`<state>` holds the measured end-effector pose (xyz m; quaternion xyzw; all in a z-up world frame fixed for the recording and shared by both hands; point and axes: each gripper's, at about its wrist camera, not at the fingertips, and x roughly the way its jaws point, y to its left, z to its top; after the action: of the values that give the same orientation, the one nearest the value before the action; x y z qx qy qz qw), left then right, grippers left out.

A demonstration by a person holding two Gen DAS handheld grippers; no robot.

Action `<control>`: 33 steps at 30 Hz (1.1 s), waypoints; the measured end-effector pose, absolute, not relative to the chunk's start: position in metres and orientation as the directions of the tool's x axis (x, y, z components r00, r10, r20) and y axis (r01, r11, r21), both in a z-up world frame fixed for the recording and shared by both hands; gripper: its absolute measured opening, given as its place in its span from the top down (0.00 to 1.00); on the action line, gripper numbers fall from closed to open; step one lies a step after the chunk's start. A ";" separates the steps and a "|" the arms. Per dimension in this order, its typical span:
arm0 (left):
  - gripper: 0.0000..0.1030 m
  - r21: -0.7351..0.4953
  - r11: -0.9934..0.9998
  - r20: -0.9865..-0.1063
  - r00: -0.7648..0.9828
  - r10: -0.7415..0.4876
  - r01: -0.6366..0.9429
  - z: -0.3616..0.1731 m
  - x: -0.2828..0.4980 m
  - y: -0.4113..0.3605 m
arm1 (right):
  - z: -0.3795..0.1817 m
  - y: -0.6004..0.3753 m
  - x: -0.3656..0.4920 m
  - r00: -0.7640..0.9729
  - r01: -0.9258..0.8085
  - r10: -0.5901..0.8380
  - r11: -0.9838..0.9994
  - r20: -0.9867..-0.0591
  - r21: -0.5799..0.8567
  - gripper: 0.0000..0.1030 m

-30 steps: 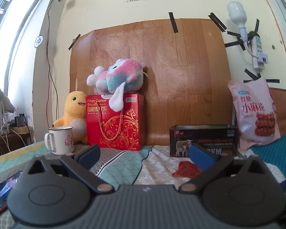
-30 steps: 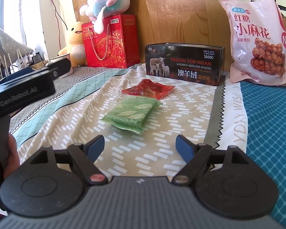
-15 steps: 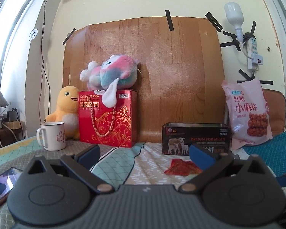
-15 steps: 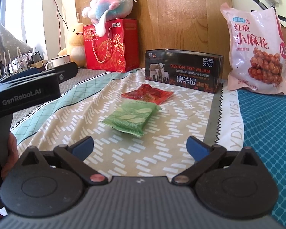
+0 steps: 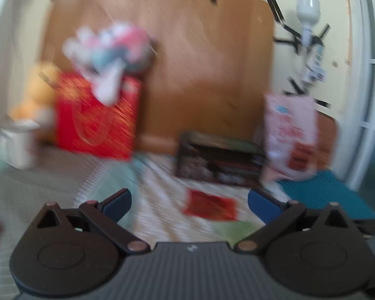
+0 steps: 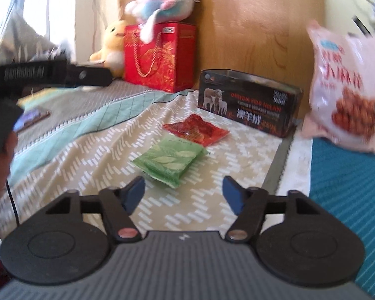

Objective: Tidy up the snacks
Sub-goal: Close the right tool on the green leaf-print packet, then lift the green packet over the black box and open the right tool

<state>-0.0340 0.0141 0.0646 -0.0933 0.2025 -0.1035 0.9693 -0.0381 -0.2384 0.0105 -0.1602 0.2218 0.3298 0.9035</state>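
Note:
A green snack packet (image 6: 171, 161) and a red snack packet (image 6: 196, 130) lie on the patterned cloth in front of an open black tin box (image 6: 247, 105). My right gripper (image 6: 183, 196) is open and empty, just short of the green packet. In the blurred left wrist view my left gripper (image 5: 188, 203) is open and empty, with the red packet (image 5: 211, 206) between its fingertips farther ahead, a strip of the green packet (image 5: 233, 228) below it and the black box (image 5: 220, 161) behind. The left gripper also shows in the right wrist view (image 6: 50, 76) at the left.
A large pink snack bag (image 6: 347, 90) leans at the right of the box. A red gift box (image 6: 160, 57) with a plush toy (image 6: 162, 2) on top, a yellow plush (image 6: 112, 47), a white mug (image 5: 17, 145) and a phone (image 6: 30, 118) stand at the left.
Both grippers have risen and tilted down, so the cloth and packets show more from above. The right gripper has come closer to the green packet. The left view is now motion-blurred.

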 end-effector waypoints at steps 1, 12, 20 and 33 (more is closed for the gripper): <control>0.00 -0.256 0.948 -0.402 0.871 -0.282 0.189 0.064 -0.026 0.015 | 0.010 -0.236 -0.036 0.674 -0.680 0.524 0.716 -0.520 -0.160 0.42; 0.51 -0.406 0.875 -0.619 0.625 -0.476 0.264 0.024 0.043 -0.005 | -0.004 -0.217 0.002 0.582 -0.715 0.556 0.698 -0.593 -0.047 0.61; 0.70 -0.477 0.814 -0.526 0.634 -0.567 0.332 0.046 0.048 -0.005 | 0.026 -0.220 -0.008 0.652 -0.705 0.586 0.702 -0.481 -0.101 0.76; 0.61 -0.319 0.847 -0.425 0.735 -0.528 0.425 0.102 0.183 -0.075 | 0.067 -0.230 0.124 0.828 -0.511 0.453 0.852 -0.330 -0.114 0.77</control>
<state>0.1828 -0.0751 0.1020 -0.1005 0.2573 -0.2573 0.9260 0.1241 -0.2305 0.0670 -0.0989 0.1472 0.2532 0.9510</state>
